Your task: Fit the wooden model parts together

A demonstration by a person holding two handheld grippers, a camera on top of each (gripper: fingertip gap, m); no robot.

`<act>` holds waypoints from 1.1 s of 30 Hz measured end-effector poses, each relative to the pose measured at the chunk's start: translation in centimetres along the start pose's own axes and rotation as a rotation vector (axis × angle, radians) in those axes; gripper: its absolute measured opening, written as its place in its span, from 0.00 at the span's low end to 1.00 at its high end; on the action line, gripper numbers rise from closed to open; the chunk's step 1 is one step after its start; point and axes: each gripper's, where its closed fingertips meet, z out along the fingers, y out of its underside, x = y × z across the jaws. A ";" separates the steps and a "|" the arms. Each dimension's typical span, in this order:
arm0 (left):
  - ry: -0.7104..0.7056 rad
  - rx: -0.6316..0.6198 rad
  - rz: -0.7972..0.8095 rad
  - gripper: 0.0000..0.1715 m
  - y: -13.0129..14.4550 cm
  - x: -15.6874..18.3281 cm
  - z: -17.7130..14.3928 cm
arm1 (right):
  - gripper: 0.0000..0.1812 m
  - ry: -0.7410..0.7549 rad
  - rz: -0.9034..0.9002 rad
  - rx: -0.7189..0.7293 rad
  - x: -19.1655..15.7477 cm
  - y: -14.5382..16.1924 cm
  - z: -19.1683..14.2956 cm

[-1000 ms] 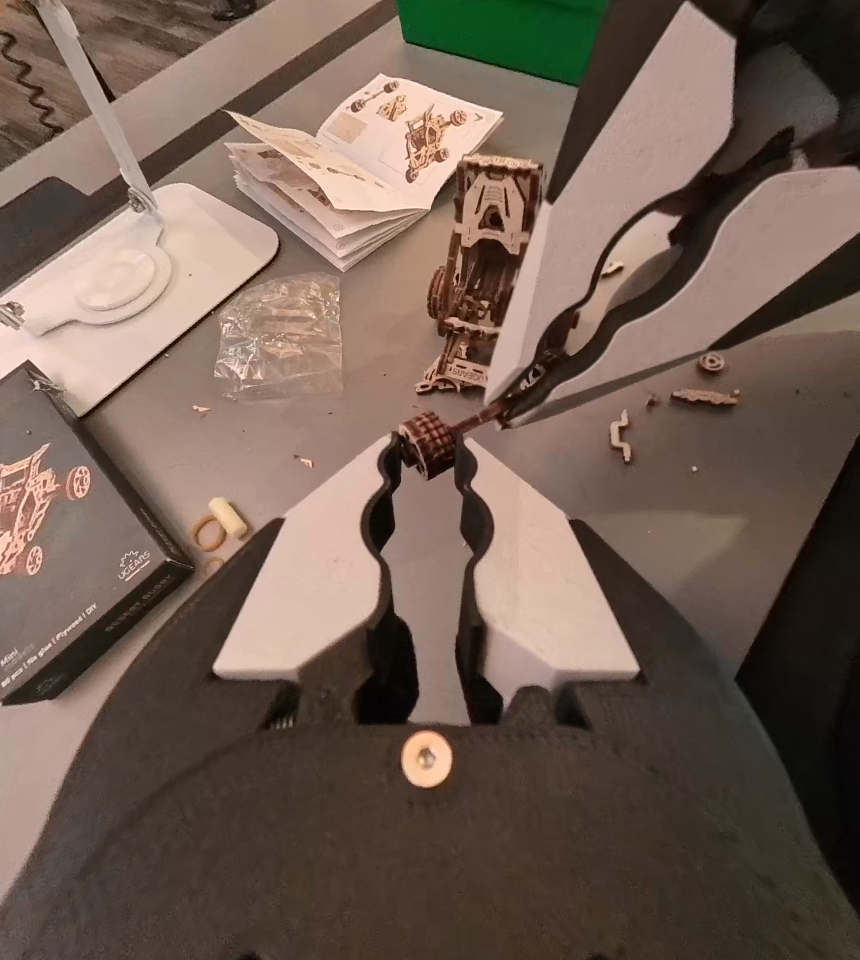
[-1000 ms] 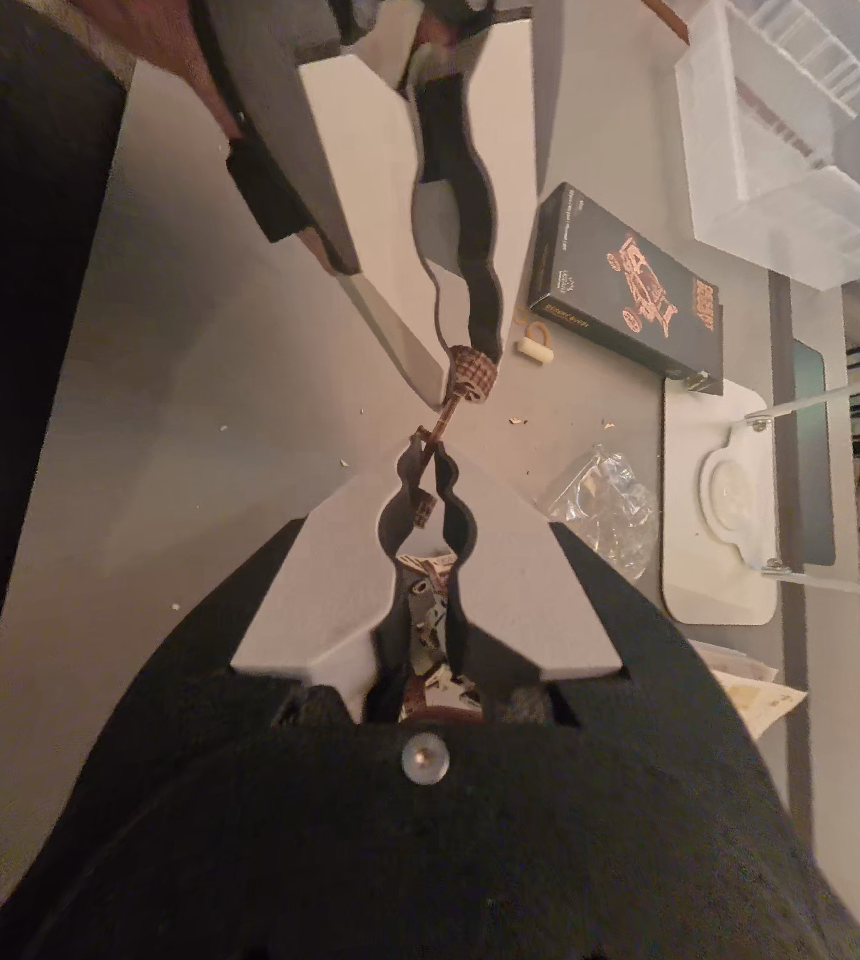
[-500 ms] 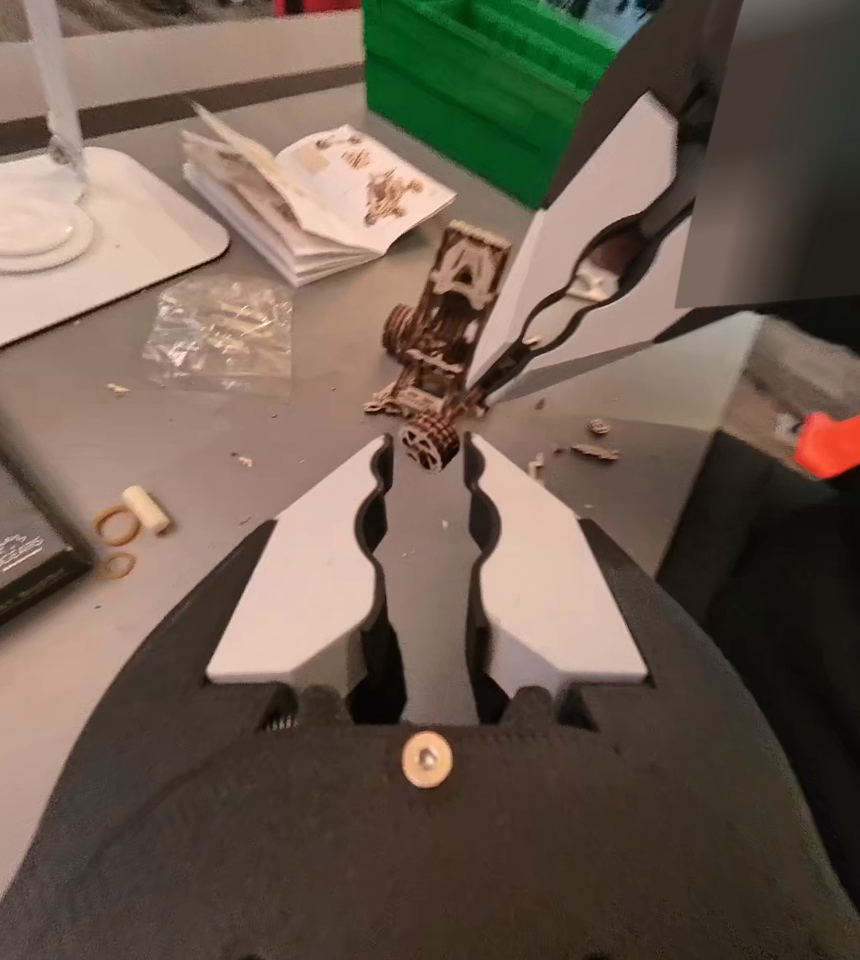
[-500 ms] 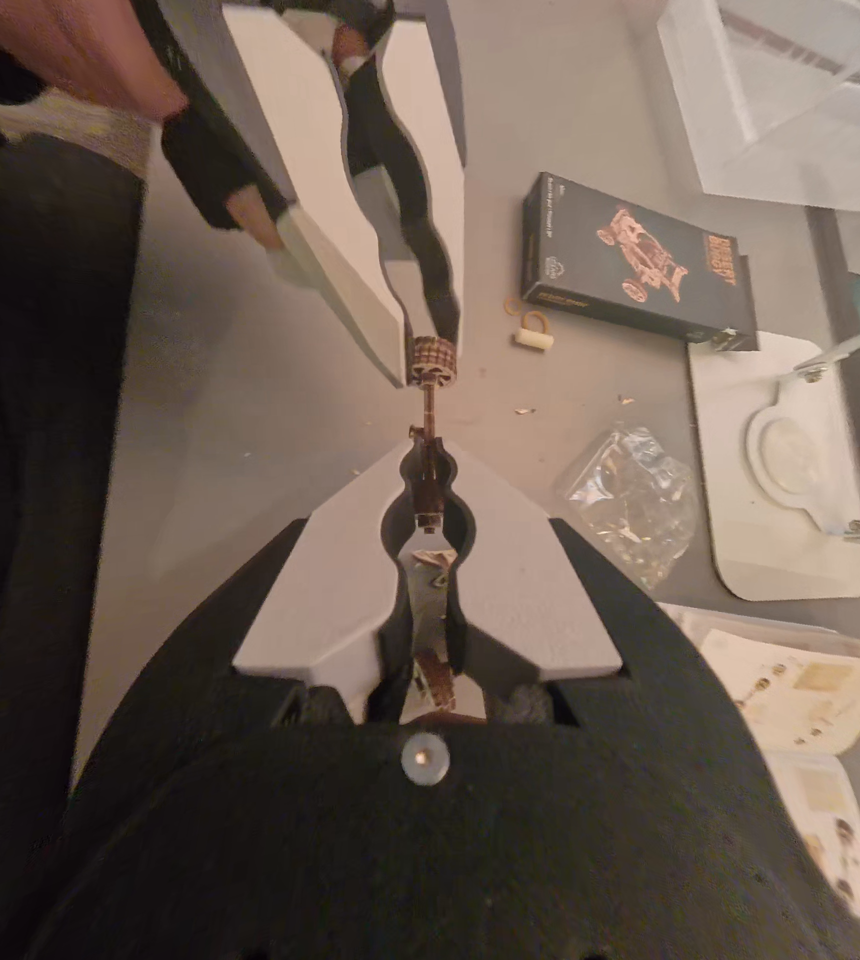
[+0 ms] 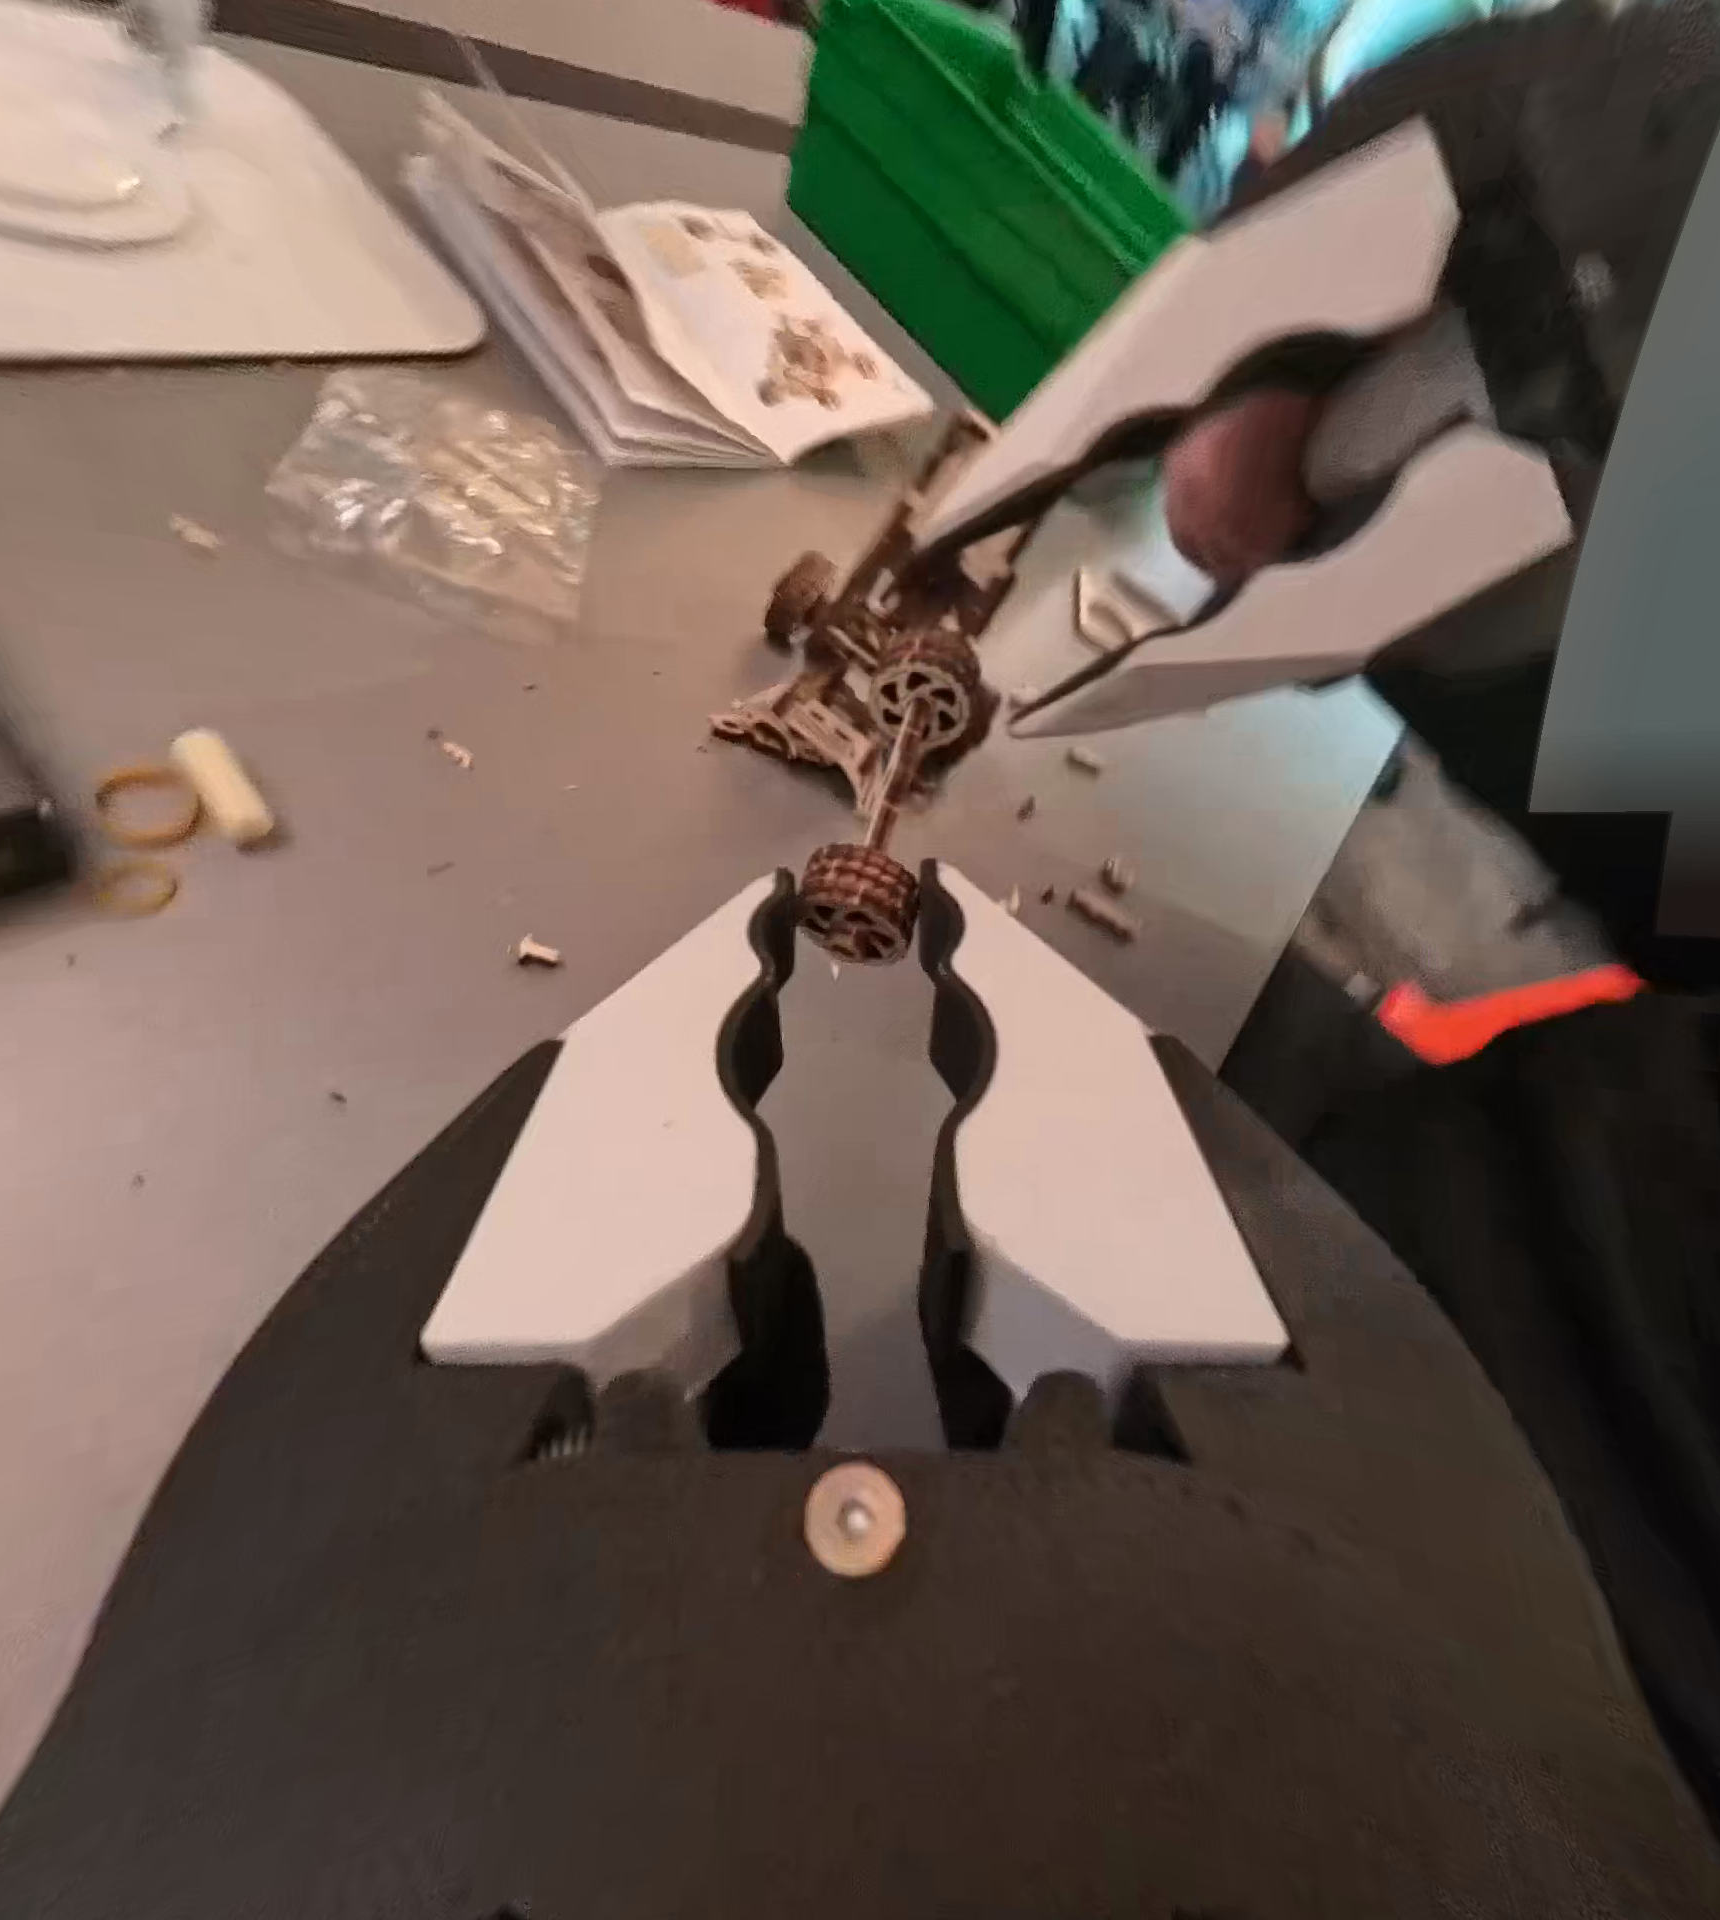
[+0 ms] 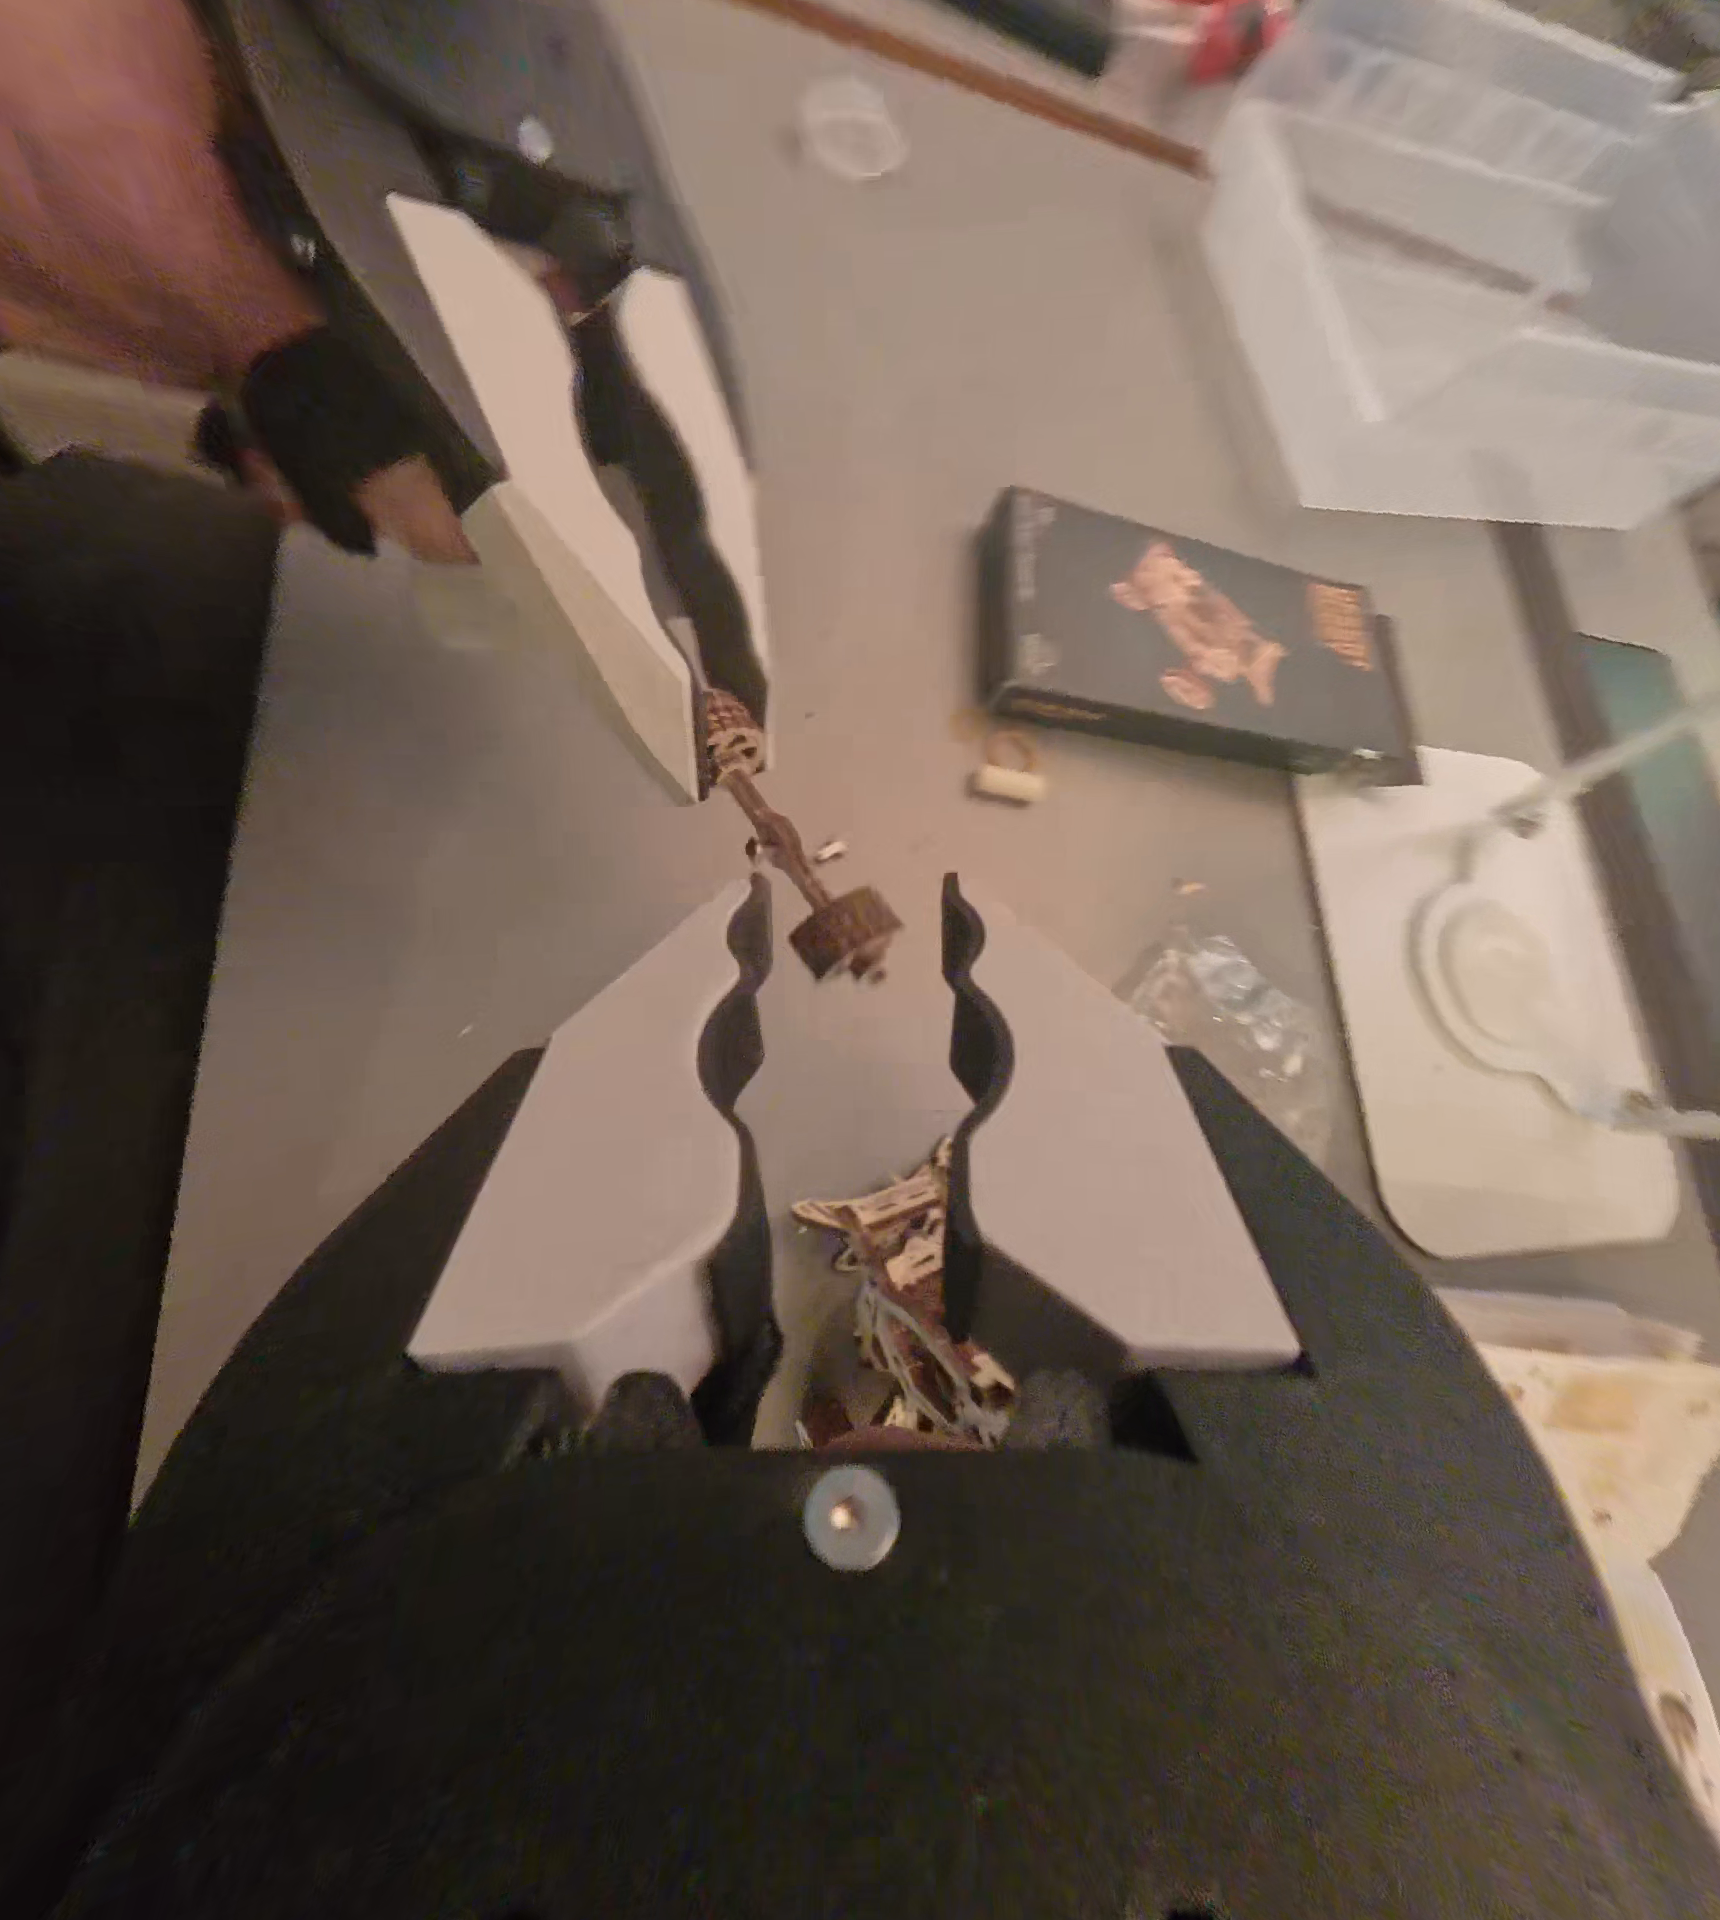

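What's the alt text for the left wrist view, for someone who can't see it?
The left gripper pinches one wheel of a wooden axle assembly above a grey table; its far wheel hangs near the open right gripper. Behind sit the wooden car model, an open booklet, a plastic bag and a green bin.

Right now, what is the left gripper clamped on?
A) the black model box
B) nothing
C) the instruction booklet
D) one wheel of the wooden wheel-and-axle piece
D: the left gripper pinches one wheel at its fingertips, while the axle runs out to the second wheel between the open right gripper fingers.
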 end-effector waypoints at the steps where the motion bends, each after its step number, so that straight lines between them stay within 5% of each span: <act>1: 0.014 0.038 -0.089 0.12 -0.4 -0.4 -0.1 | 0.17 0.043 0.019 0.009 0.4 -0.2 -0.2; 5: 0.059 0.113 -0.276 0.12 -0.8 -1.0 0.0 | 0.04 0.109 0.021 0.035 -0.3 -1.2 0.2; 19: -0.002 0.200 -0.350 0.12 -1.6 -1.7 -0.1 | 0.00 0.293 0.033 -0.046 0.8 -0.6 3.3; 27: -0.098 0.187 -0.272 0.12 -1.8 -2.9 -0.2 | 0.00 0.121 0.588 0.135 0.8 -0.3 4.0; 31: -0.047 0.236 -0.390 0.12 -1.9 -3.5 -0.3 | 0.00 0.319 0.235 -0.014 0.9 -0.4 4.4; 33: -0.025 0.261 -0.429 0.12 -2.1 -3.8 -0.5 | 0.00 0.321 0.228 -0.014 1.0 -0.5 4.5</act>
